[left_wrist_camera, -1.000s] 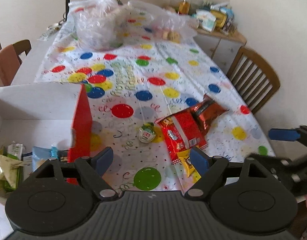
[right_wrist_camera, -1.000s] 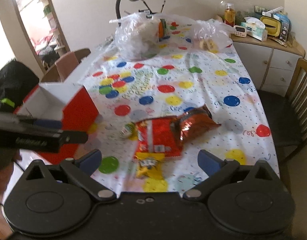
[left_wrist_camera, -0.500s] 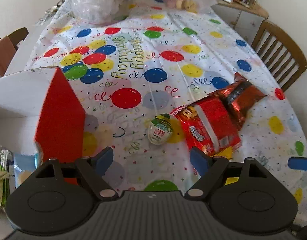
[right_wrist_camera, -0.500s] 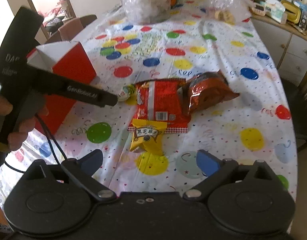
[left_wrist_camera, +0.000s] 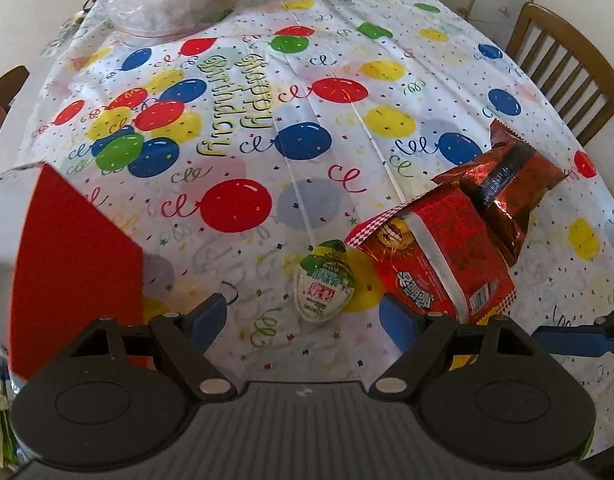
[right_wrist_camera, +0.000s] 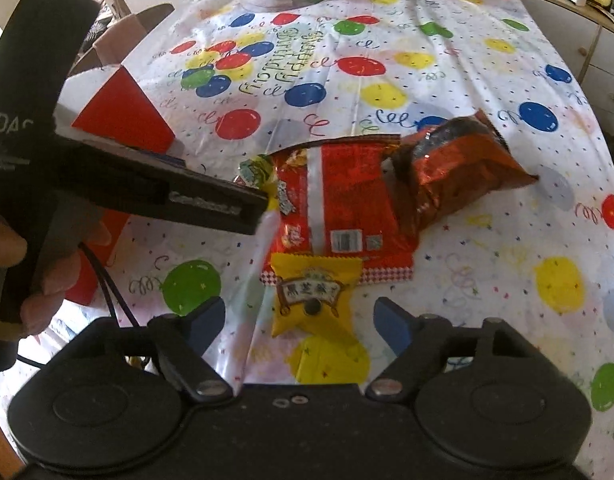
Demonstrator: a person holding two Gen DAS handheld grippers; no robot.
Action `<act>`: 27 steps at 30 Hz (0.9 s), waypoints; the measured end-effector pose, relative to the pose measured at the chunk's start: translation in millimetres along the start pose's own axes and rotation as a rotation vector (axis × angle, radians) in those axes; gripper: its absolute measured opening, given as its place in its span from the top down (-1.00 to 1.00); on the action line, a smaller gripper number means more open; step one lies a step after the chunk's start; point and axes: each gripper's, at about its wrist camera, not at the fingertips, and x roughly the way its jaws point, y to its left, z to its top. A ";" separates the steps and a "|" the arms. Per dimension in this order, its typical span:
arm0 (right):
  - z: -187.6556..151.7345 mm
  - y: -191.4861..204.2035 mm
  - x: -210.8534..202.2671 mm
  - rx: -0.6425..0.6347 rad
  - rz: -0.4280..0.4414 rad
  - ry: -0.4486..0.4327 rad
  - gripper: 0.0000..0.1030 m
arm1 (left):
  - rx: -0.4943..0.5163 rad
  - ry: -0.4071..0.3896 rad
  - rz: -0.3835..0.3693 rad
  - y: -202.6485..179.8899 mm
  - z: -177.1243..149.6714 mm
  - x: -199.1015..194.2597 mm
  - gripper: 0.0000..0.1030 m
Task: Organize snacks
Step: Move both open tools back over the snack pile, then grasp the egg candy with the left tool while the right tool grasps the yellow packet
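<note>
Across the table (left_wrist_camera: pixel 347 8), a white plastic birthday cloth printed with coloured balloons (left_wrist_camera: pixel 243 120) is lying flat and carrying everything. At the left edge a red cardboard box with a white inside (left_wrist_camera: pixel 75 248) is standing, with some wrapped snacks showing in it at the lower left corner of the left wrist view (too little showing to name them). Near the middle a flat red foil snack bag with a clear stripe (right_wrist_camera: pixel 339 196) is lying, its far end touching a crumpled dark-red foil bag (right_wrist_camera: pixel 463 172). A small yellow sachet with a brown label (right_wrist_camera: pixel 313 296) is overlapping the red bag's near edge. A small egg-shaped white packet with a green top (left_wrist_camera: pixel 325 284) is resting just left of the red bag.

The left tool (left_wrist_camera: pixel 303 314) is hovering with its blue pads spread wide and gripping nothing, the egg-shaped packet sitting just ahead between them. The right tool (right_wrist_camera: pixel 299 322) is likewise gaping wide and empty, the yellow sachet lying between its pads.
</note>
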 end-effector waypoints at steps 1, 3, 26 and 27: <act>1.7 1.2 2.5 -0.006 -0.004 0.007 -0.49 | 0.003 0.000 -0.002 -0.5 1.4 1.2 -0.62; 3.8 1.8 6.6 -0.009 -0.008 0.020 -0.45 | 0.009 0.001 -0.009 -1.1 3.6 2.6 -0.59; 7.1 4.2 17.6 -0.022 -0.063 0.034 0.29 | -0.004 0.008 -0.036 4.7 6.3 10.8 0.35; 7.1 3.6 15.7 -0.018 -0.059 0.030 0.30 | -0.009 0.008 -0.036 5.6 5.0 10.1 0.35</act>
